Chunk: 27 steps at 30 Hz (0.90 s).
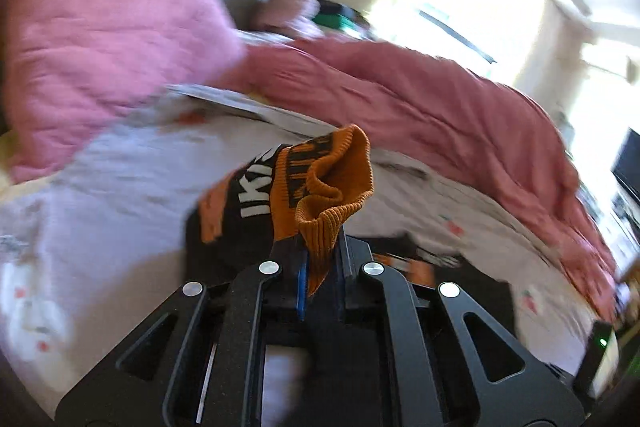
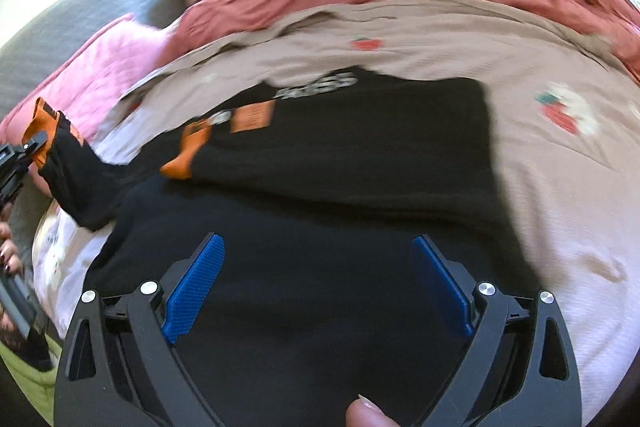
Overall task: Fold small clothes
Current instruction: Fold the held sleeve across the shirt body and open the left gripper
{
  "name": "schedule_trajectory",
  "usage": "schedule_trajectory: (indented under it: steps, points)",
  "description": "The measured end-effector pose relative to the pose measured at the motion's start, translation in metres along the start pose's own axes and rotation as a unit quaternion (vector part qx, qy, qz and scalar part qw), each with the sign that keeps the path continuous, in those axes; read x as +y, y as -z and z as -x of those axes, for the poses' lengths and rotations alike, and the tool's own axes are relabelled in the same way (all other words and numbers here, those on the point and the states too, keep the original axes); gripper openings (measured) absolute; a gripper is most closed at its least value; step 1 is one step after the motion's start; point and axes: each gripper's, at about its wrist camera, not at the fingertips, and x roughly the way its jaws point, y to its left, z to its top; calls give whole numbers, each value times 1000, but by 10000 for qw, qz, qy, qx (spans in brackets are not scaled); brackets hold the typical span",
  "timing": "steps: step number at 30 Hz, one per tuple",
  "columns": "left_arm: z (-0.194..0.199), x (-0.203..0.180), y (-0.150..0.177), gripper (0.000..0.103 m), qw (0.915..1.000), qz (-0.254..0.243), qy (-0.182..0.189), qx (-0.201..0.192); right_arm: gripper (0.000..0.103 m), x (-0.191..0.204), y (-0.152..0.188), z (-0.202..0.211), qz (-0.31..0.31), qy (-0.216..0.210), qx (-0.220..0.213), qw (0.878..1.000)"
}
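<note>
Garment: a black top [image 2: 340, 155] with orange ribbed cuffs and white lettering is spread over the pale printed sheet [image 2: 560, 187] of a bed; its body is laid flat, filling the middle of the right wrist view.
Sleeve: one sleeve [image 2: 80, 167] is drawn up and away from the body of the top towards the left edge of the right wrist view, its orange cuff [image 1: 332, 179] being held off the sheet.
Second cuff: the other orange cuff [image 2: 184, 155] is seen lying on the black cloth, near the white lettering.
Left gripper [image 1: 320, 259]: its jaws are clamped together on the orange cuff, which is bunched and pushed up between the blue pads.
Right gripper [image 2: 318, 283]: its jaws are held wide apart above the black body of the top, with nothing pinched between the blue pads [image 2: 196, 287]; whether the tips touch the cloth cannot be told.
Thumb: a thumb tip [image 2: 368, 413] is seen at the lower edge, behind the right gripper.
Bedding: a pink quilted cover [image 1: 100, 43] and a darker rose blanket [image 1: 420, 107] are heaped beyond the sheet.
Sharpness: both views are blurred.
</note>
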Motion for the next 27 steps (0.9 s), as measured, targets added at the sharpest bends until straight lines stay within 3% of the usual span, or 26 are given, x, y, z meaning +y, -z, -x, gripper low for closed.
schedule_trajectory:
  steps: [3,11,21,25,27]
  points:
    - [-29,-47,13,4,9976,-172,522,418,94,-26,-1,10,-259,123,-88,9995]
    - [-92,-106,64,4,9851,-696,912,1285,94,-60,-6,29,-566,339,-322,9973]
    - [-119,-108,119,8,9658,-1214,1080,2022,94,-59,-12,22,-709,385,-309,9963]
    - [-113,-109,122,22,9598,-1239,1355,2121,94,-48,-18,15,-741,263,-292,9965]
    - [-112,-107,123,24,9565,-1166,1477,2229,94,-42,-23,12,-755,184,-292,9965]
